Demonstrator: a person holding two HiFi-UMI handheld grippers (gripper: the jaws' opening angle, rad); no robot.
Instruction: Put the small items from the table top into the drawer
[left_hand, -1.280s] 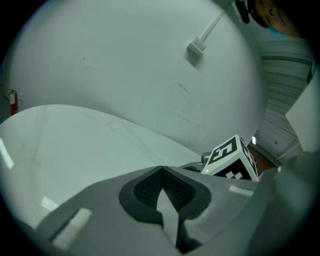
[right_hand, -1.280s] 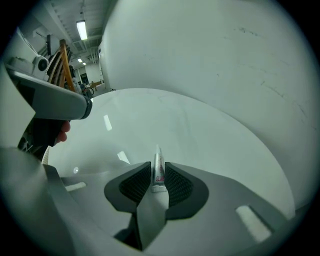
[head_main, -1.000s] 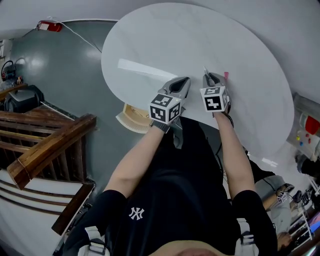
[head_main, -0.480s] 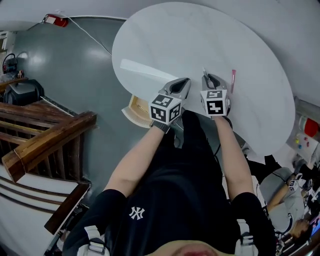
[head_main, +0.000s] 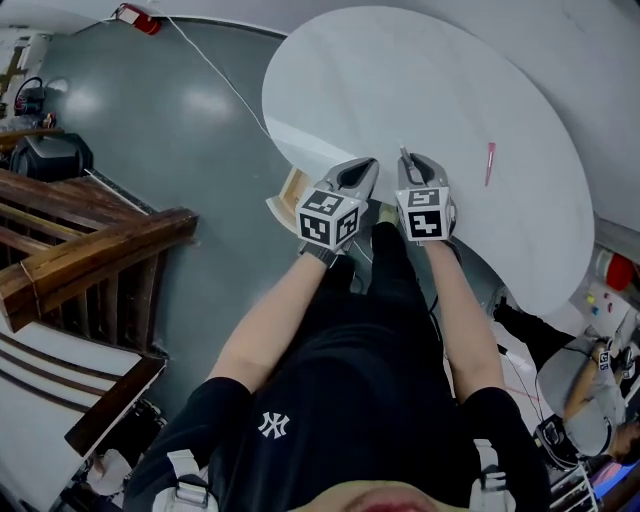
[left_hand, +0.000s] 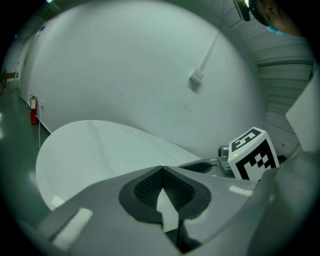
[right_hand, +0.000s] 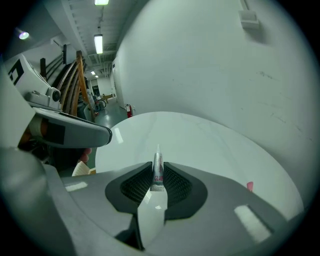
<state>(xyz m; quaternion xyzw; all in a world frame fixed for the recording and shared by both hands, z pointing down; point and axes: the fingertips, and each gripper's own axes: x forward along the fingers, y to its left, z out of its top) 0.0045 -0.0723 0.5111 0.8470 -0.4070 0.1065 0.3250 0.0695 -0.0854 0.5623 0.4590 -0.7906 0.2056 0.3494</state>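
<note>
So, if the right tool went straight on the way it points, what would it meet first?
Probably the bare white tabletop: the right tool, shut on a glue tube, aims down at it, nothing between. The pink item lies right of that line; depth is unclear.

Held side by side, the left gripper (head_main: 372, 162) is closed (nothing between), and the right gripper (head_main: 408, 160) pinches a glue tube (right_hand: 158, 172).

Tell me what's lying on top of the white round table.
Only one small pink item shows on the table. The right tool, gripping a glue tube, and the left tool cover the near edge.
</note>
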